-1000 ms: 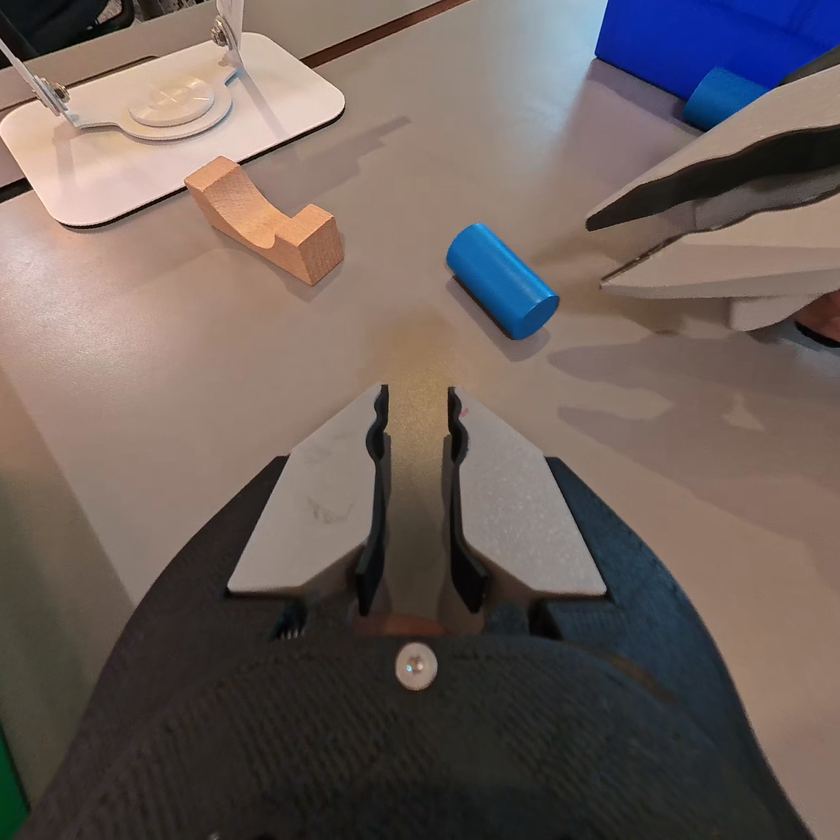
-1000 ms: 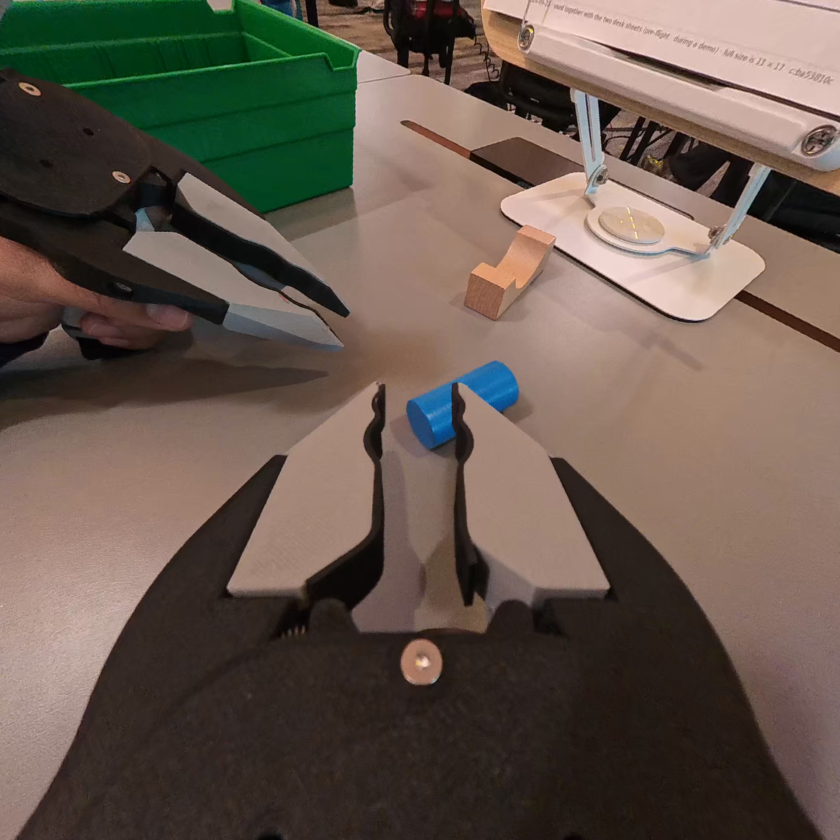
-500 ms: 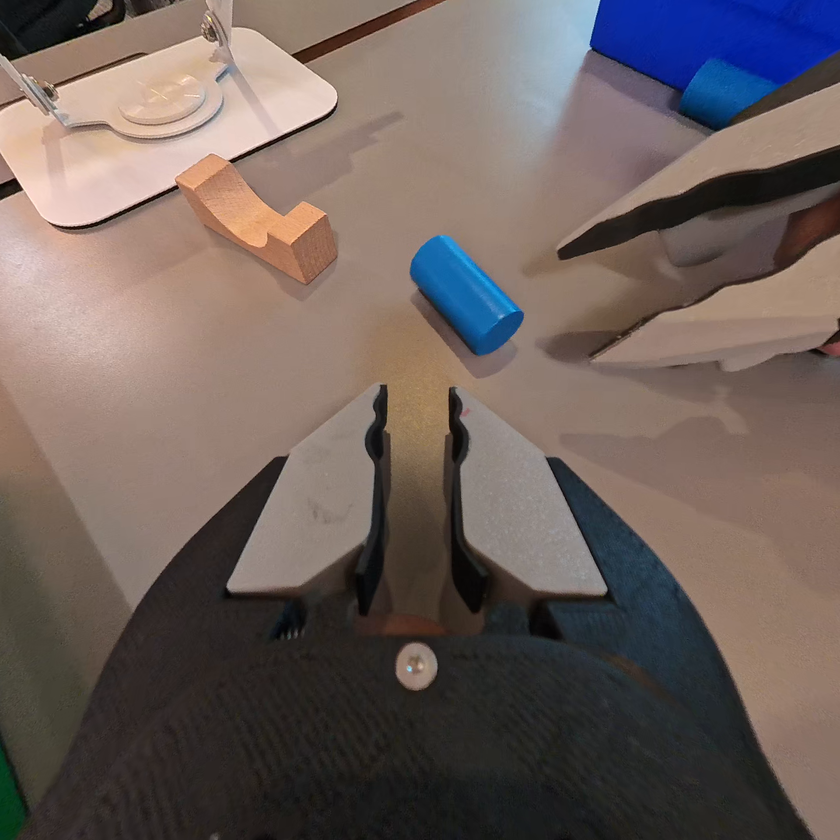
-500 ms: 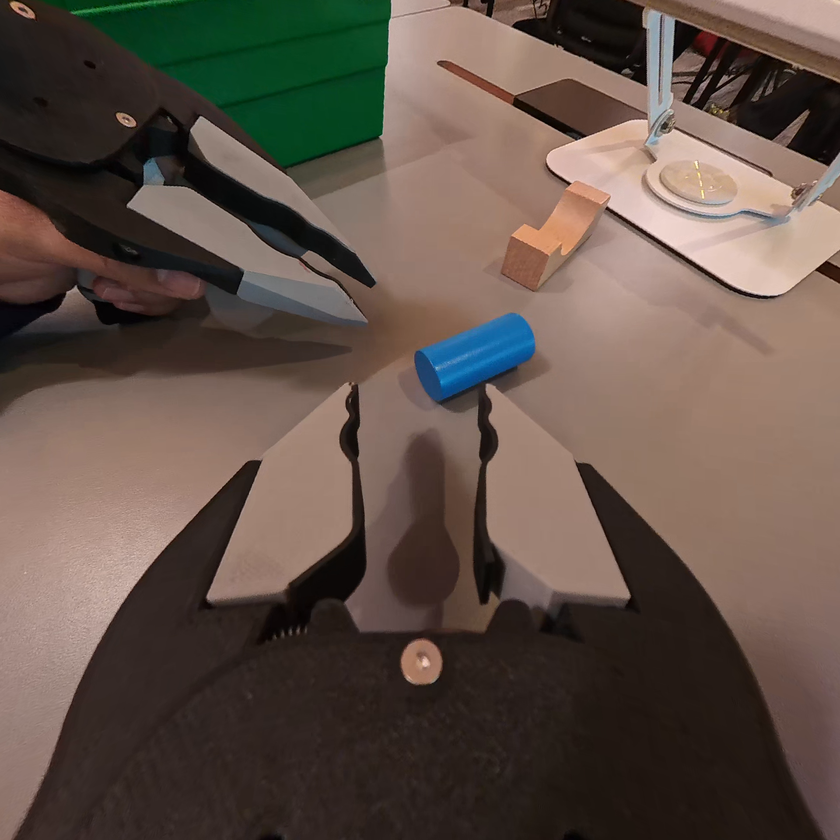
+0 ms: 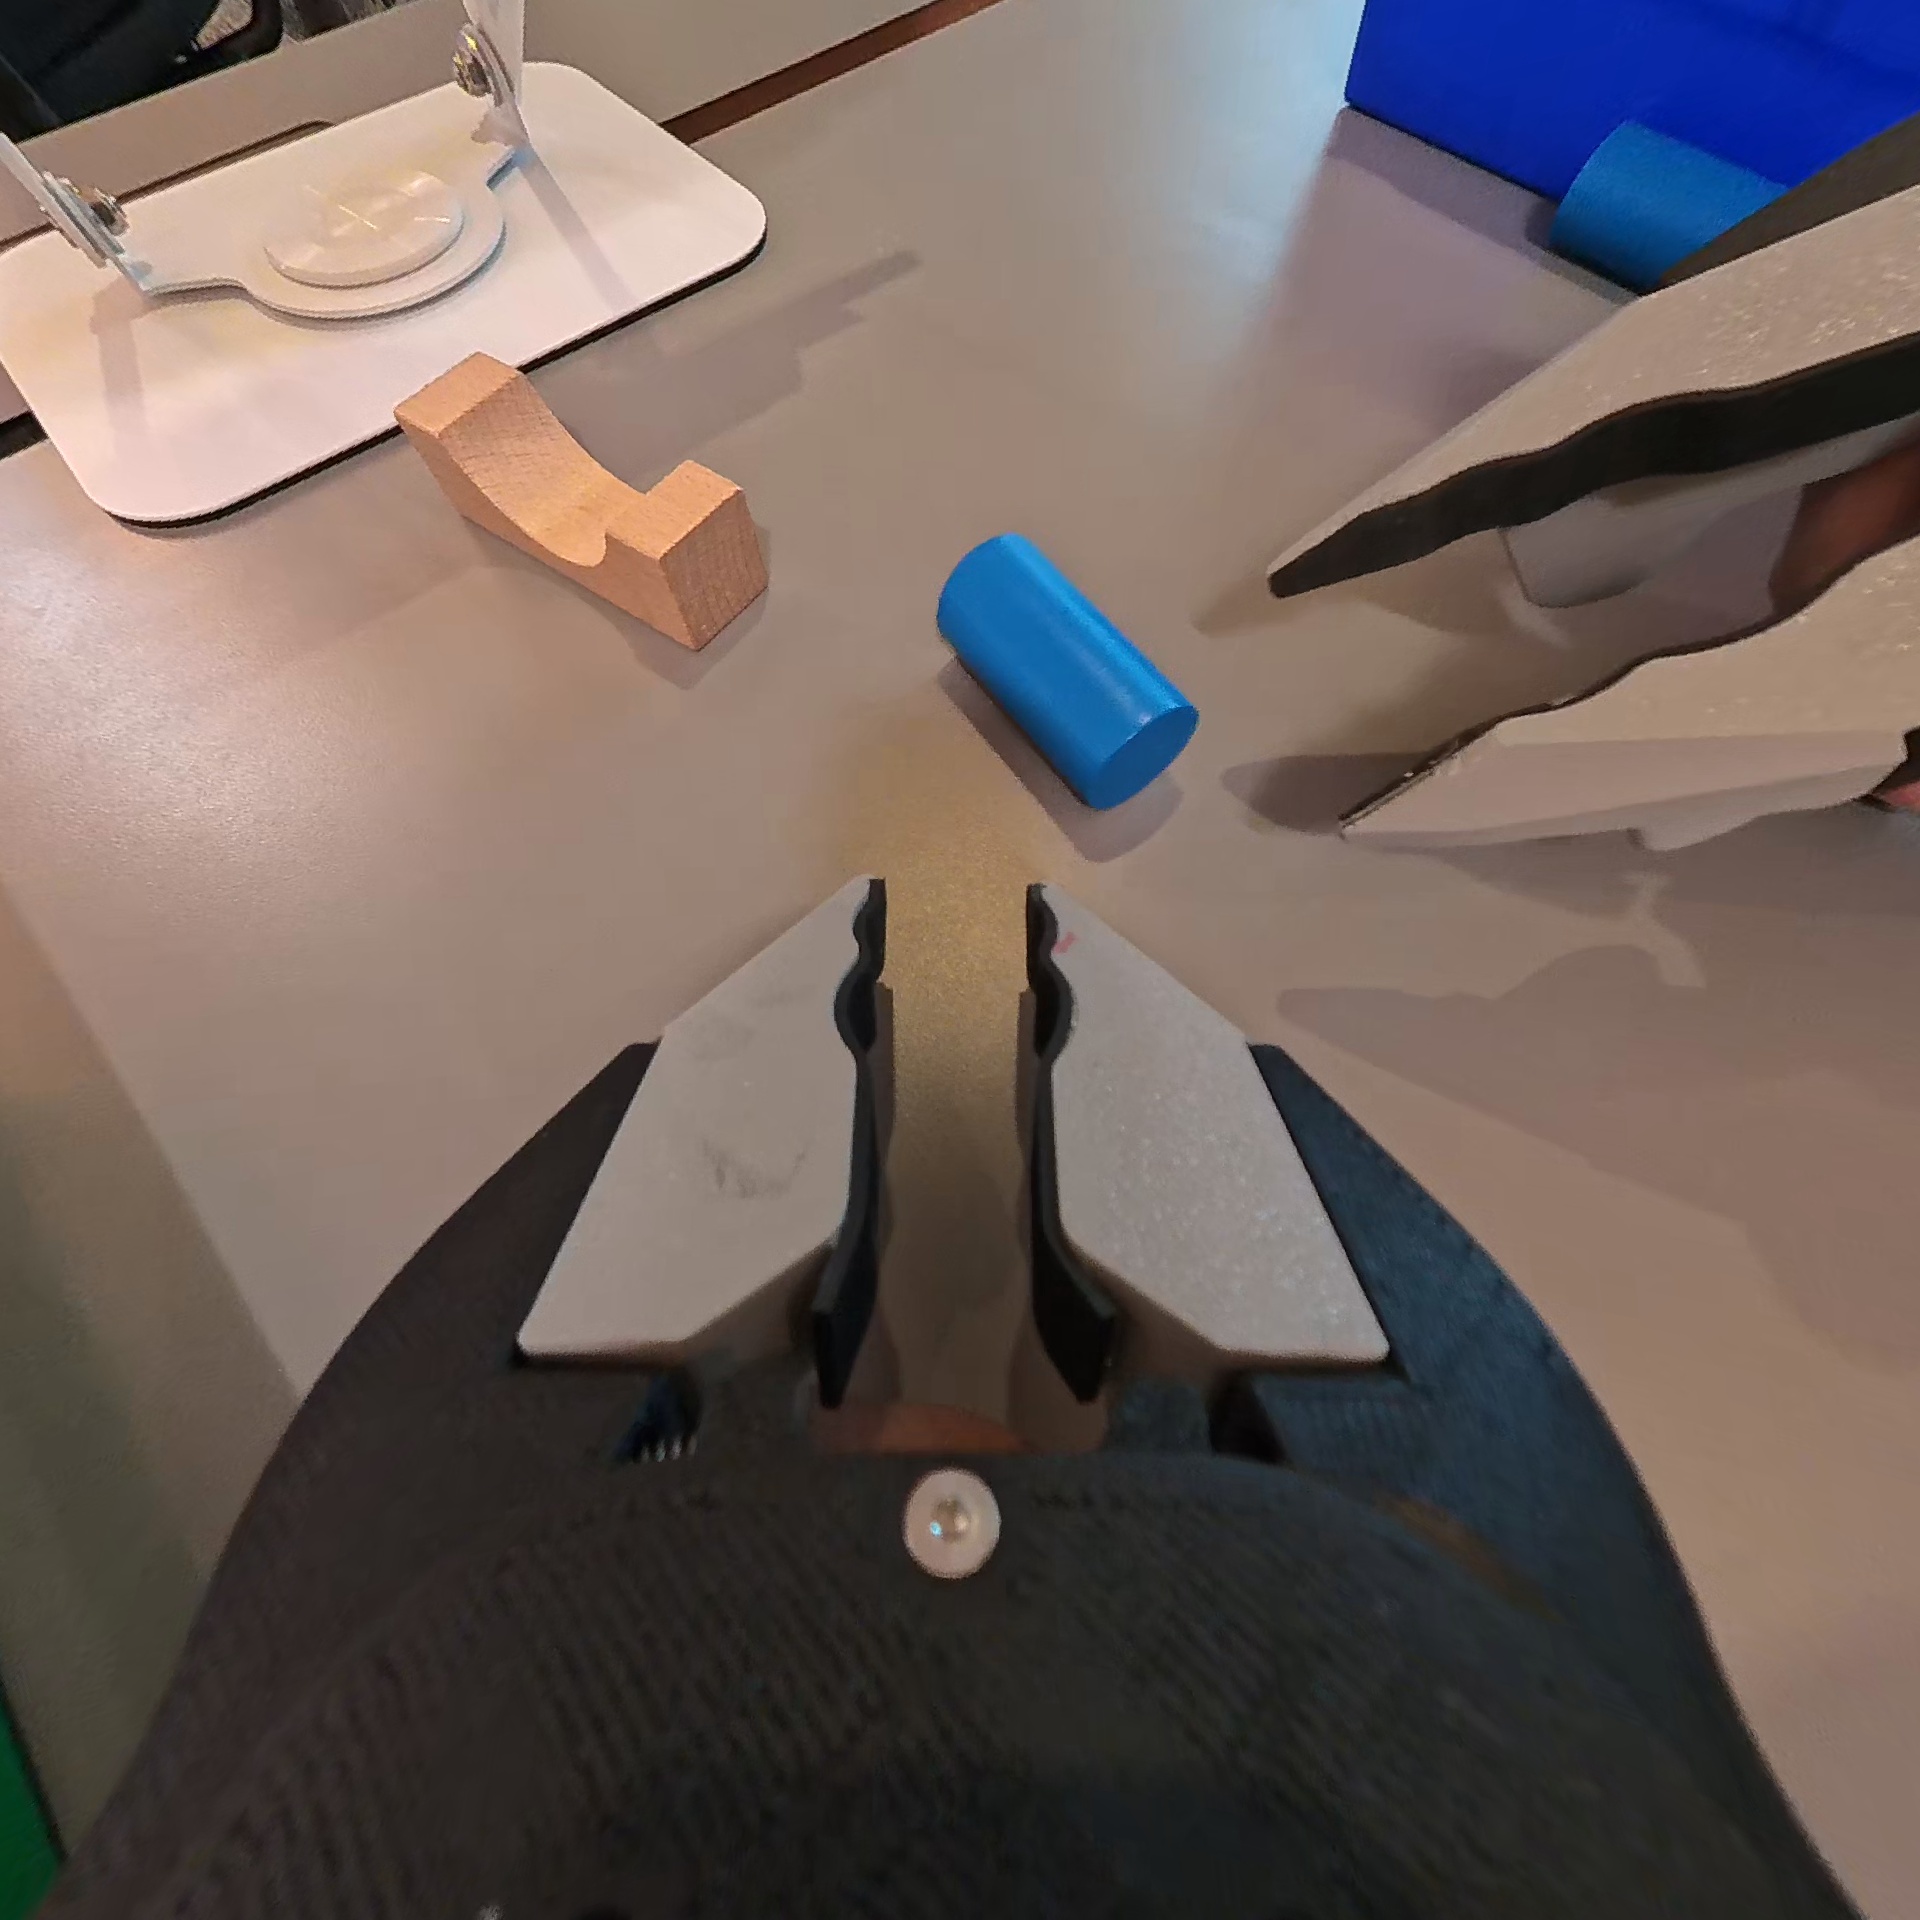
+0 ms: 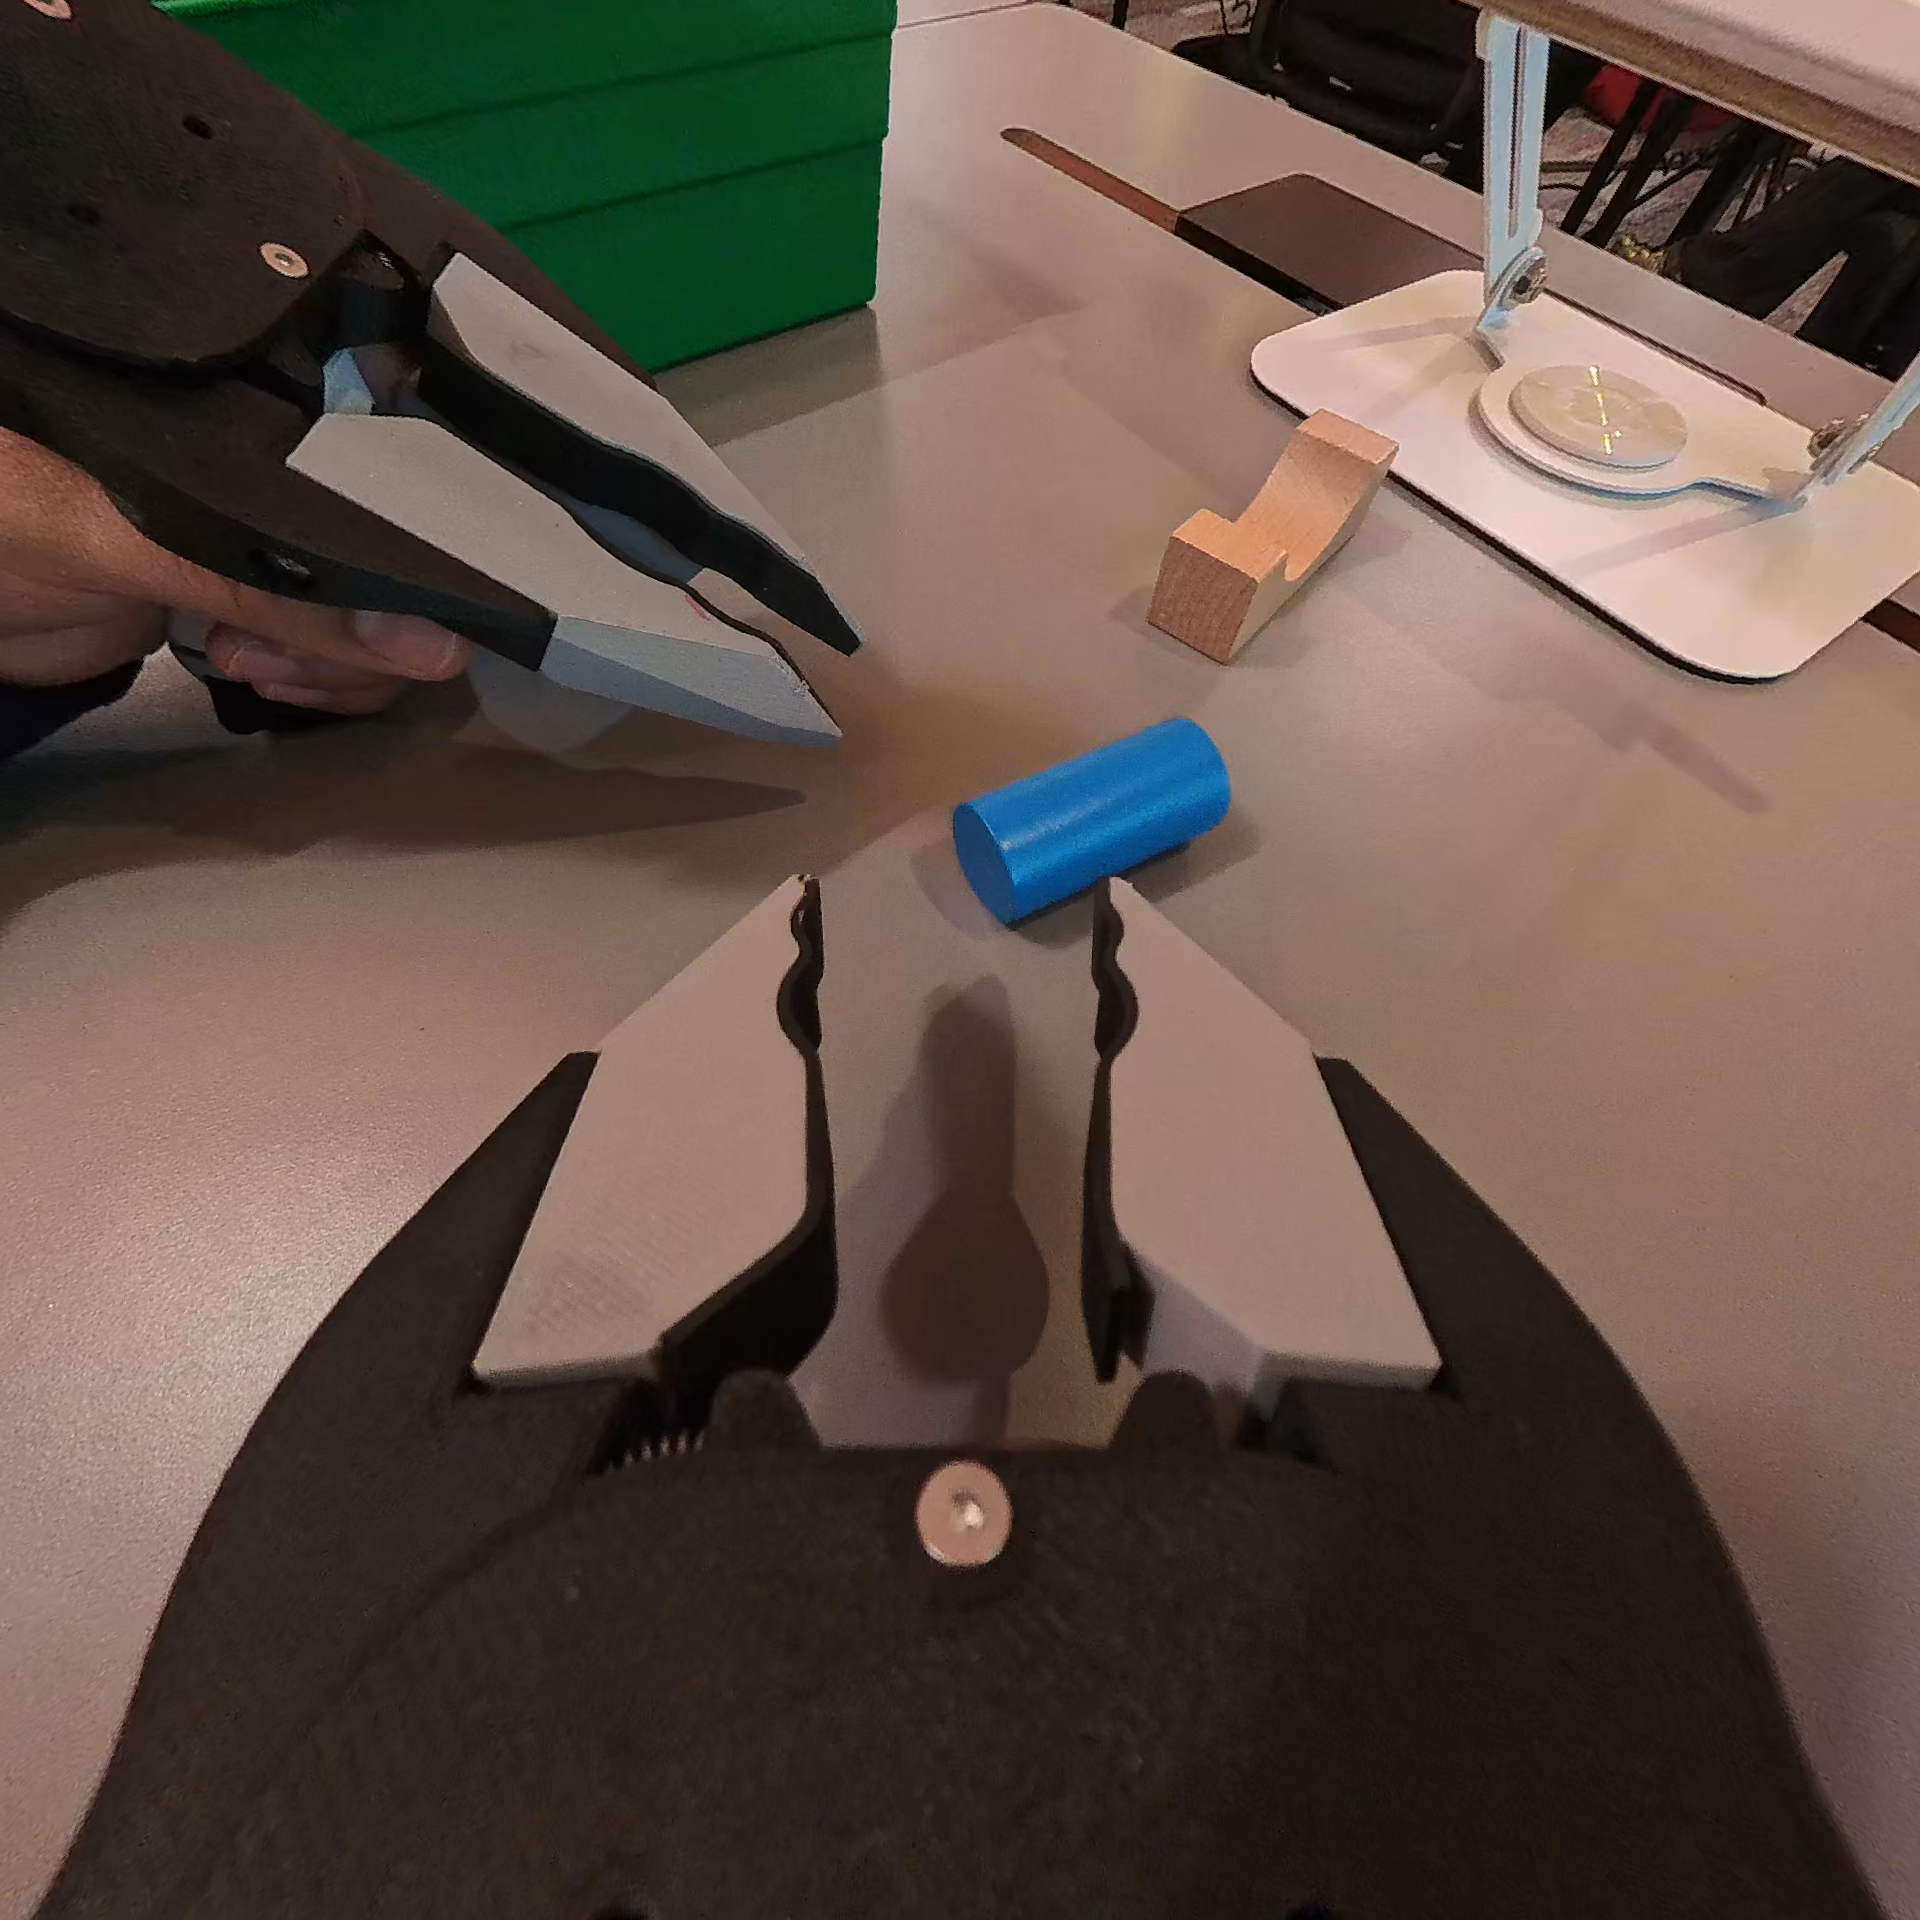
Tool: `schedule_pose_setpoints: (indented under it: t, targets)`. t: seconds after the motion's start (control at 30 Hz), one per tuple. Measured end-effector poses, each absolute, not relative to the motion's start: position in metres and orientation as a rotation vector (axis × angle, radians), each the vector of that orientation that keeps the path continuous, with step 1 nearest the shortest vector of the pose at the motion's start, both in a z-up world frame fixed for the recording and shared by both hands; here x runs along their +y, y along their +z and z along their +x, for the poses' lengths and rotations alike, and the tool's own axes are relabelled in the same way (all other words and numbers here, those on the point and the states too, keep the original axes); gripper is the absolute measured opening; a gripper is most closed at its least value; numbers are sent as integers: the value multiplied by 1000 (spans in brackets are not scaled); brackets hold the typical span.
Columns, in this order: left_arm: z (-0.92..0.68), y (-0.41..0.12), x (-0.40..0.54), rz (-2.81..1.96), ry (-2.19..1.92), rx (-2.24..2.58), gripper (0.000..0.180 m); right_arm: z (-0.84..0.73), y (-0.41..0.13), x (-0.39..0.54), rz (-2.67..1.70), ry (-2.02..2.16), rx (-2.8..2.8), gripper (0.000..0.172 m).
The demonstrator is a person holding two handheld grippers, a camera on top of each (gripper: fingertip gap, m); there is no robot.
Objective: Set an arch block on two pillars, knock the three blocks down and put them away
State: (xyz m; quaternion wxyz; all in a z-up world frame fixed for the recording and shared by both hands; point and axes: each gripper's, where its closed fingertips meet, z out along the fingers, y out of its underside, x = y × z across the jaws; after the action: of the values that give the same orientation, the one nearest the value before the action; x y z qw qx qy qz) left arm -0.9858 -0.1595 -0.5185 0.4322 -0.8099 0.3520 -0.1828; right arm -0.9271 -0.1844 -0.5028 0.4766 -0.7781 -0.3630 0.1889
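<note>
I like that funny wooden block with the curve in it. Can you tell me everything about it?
The pale wooden arch block looks like unpainted light wood with fine grain showing on its cut ends. It has a smooth curved scoop between two squared ends. It lies tipped over on its side on the grey table, not standing. It sits just in front of the white stand base, apart from the blue cylinder block. Only the table touches it; neither set of tongs is near it.

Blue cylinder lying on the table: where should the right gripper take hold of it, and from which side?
Grip the blue cylinder mid-length, pads on its two curved flanks. It lies on its side, askew, flat end towards the open right gripper, so probably turn the jaws square to its long axis and come down from above.
</note>
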Motion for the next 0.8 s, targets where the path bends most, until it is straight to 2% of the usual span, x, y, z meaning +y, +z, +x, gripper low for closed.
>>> schedule_pose_setpoints:
  t: [0.6, 0.8]
  targets:
    - [-985, -519, -161, -2017, -452, 894, 25, -940, -500, -194, -1861, 509, -949, 49]
    - [-984, -520, -161, -2019, -450, 898, 25, -950, -515, -201, -1905, 475, -1057, 51]
